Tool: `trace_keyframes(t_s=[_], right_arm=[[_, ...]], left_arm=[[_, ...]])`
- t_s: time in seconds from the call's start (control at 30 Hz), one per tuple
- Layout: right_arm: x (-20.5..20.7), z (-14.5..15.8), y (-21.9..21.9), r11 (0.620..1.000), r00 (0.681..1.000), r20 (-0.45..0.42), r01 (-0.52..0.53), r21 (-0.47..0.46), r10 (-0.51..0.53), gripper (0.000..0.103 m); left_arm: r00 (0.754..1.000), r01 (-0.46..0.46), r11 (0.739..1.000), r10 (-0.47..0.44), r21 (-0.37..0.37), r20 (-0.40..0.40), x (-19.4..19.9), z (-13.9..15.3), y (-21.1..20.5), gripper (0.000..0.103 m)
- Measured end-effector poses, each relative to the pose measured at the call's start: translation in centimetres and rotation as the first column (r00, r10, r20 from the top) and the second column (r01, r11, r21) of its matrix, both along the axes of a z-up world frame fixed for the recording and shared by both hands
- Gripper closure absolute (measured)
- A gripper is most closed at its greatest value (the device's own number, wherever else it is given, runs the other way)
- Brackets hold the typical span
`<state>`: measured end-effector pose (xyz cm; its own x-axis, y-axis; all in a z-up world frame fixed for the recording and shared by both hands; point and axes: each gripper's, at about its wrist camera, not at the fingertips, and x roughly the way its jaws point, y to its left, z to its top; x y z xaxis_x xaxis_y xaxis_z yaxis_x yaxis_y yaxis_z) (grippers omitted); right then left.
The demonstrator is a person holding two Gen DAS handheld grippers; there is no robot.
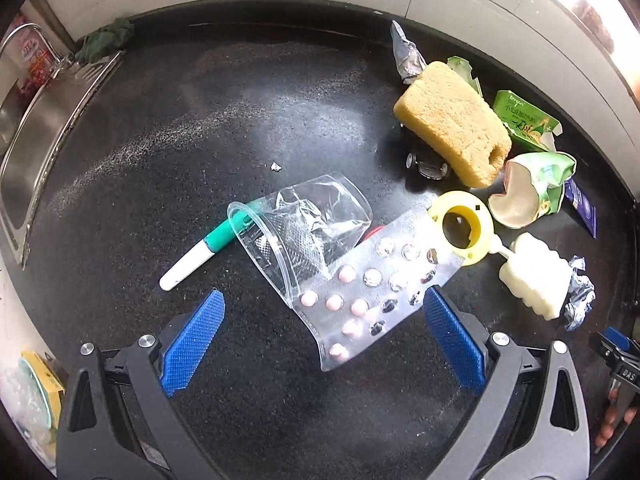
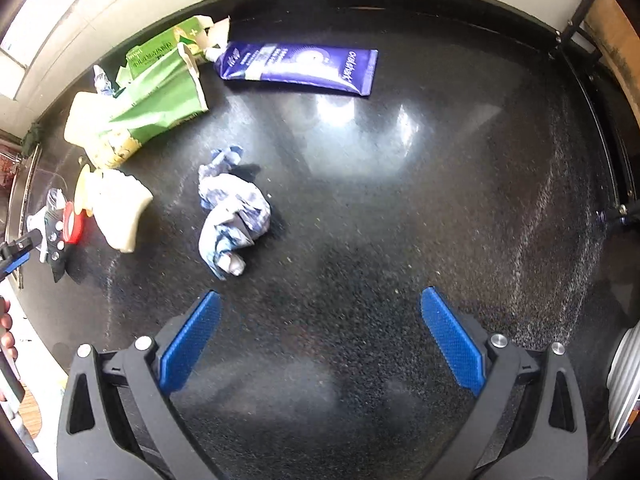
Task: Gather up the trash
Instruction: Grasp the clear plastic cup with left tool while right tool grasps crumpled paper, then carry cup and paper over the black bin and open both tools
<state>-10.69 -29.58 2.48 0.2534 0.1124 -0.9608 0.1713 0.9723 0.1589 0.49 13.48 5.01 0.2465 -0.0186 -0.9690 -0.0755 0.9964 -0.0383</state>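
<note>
My left gripper (image 1: 322,300) is open, low over the black counter. A pill blister pack (image 1: 370,292) with pink pills lies between its fingertips, its far end under a crushed clear plastic cup (image 1: 300,228). A white and green pen (image 1: 204,250) lies left of the cup. My right gripper (image 2: 320,300) is open and empty, with a crumpled blue-white wrapper (image 2: 232,212) just ahead to the left. A blue tube (image 2: 298,66) and torn green cartons (image 2: 160,80) lie farther back.
A yellow sponge (image 1: 452,120), a small toy car (image 1: 426,166), a yellow ring (image 1: 464,224), a white ridged bottle (image 1: 534,280), green cartons (image 1: 524,120) and foil scraps (image 1: 406,54) crowd the right of the left wrist view. A steel sink (image 1: 36,140) lies at the left.
</note>
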Motion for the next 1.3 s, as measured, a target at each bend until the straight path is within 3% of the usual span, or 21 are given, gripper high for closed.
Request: trace_keyframes(t_s=[0.13,0.23,0.27,0.3,0.33,0.37,0.4,0.43,0.47,0.53,0.6,0.77,0.93,1.03,1.13,1.2,1.3], right_arm=[[2.9,0.2,1.5,0.999,0.999,-0.013,-0.042,-0.024,0.042,0.010],[5.4,-1.1,3.2,0.994,0.994,-0.064,-0.097,-0.046,0.094,0.025],[6.0,-1.6,3.6,0.993,0.992,-0.076,-0.108,-0.050,0.104,0.029],[6.8,-2.4,4.3,0.992,0.990,-0.088,-0.117,-0.049,0.112,0.032],[7.3,-3.0,5.1,0.991,0.988,-0.097,-0.123,-0.054,0.117,0.037],[7.9,-3.6,5.4,0.989,0.986,-0.107,-0.133,-0.059,0.127,0.051],[8.3,-3.5,5.9,0.985,0.987,-0.079,-0.146,-0.093,0.138,0.073],[8.6,-3.8,6.1,0.982,0.986,-0.087,-0.153,-0.106,0.145,0.075],[9.0,-3.9,6.1,0.984,0.986,-0.092,-0.148,-0.099,0.140,0.076],[9.5,-3.5,5.8,0.988,0.991,-0.065,-0.123,-0.093,0.117,0.077],[10.0,-2.7,5.6,0.988,0.994,-0.025,-0.105,-0.115,0.103,0.077],[11.6,-0.1,3.8,0.995,0.998,0.001,-0.069,-0.069,0.069,0.077],[11.5,4.9,8.2,0.985,0.980,0.107,-0.170,-0.015,0.171,0.077],[11.1,6.9,13.5,0.960,0.947,0.165,-0.281,0.015,0.275,0.077],[9.5,9.0,19.4,0.909,0.895,0.204,-0.414,0.047,0.397,0.077],[8.7,10.1,23.8,0.858,0.845,0.225,-0.509,0.067,0.484,0.077],[6.3,11.6,32.7,0.723,0.723,0.246,-0.682,0.108,0.645,0.077]], left_arm=[[0.999,-0.034,0.999,0.034,-0.014,-0.009,1.8,-0.8,0.4,0.006],[0.999,-0.045,0.999,0.044,-0.021,-0.009,2.6,-1.5,0.6,0.007],[0.999,-0.045,0.998,0.045,-0.039,-0.011,2.9,-1.8,0.7,0.014],[0.999,-0.045,0.996,0.043,-0.072,-0.026,3.3,-2.2,0.9,0.034],[0.998,-0.050,0.991,0.044,-0.127,-0.050,3.8,-2.9,1.2,0.047],[0.997,-0.065,0.981,0.056,-0.182,-0.055,4.0,-3.1,1.6,0.061],[0.997,-0.070,0.976,0.062,-0.207,-0.046,4.3,-3.1,1.9,0.077],[0.998,-0.062,0.977,0.055,-0.202,-0.041,4.5,-2.9,1.8,0.081],[0.998,-0.057,0.979,0.052,-0.197,-0.029,4.8,-2.6,1.9,0.093],[0.998,-0.070,0.969,0.067,-0.235,-0.022,5.0,-2.0,2.3,0.093],[0.998,-0.062,0.971,0.064,-0.231,0.001,5.1,-1.3,2.6,0.093],[0.996,-0.056,0.965,0.071,-0.254,0.050,3.6,1.6,2.9,0.093],[0.984,-0.120,0.966,0.146,-0.230,0.103,1.0,4.2,5.6,0.093],[0.968,-0.190,0.958,0.219,-0.212,0.123,-1.8,5.6,9.1,0.093],[0.936,-0.295,0.930,0.327,-0.219,0.128,-5.9,6.3,13.5,0.093],[0.904,-0.378,0.899,0.410,-0.222,0.121,-9.1,6.4,16.8,0.093],[0.841,-0.504,0.836,0.533,-0.218,0.098,-14.6,6.0,21.3,0.093]])
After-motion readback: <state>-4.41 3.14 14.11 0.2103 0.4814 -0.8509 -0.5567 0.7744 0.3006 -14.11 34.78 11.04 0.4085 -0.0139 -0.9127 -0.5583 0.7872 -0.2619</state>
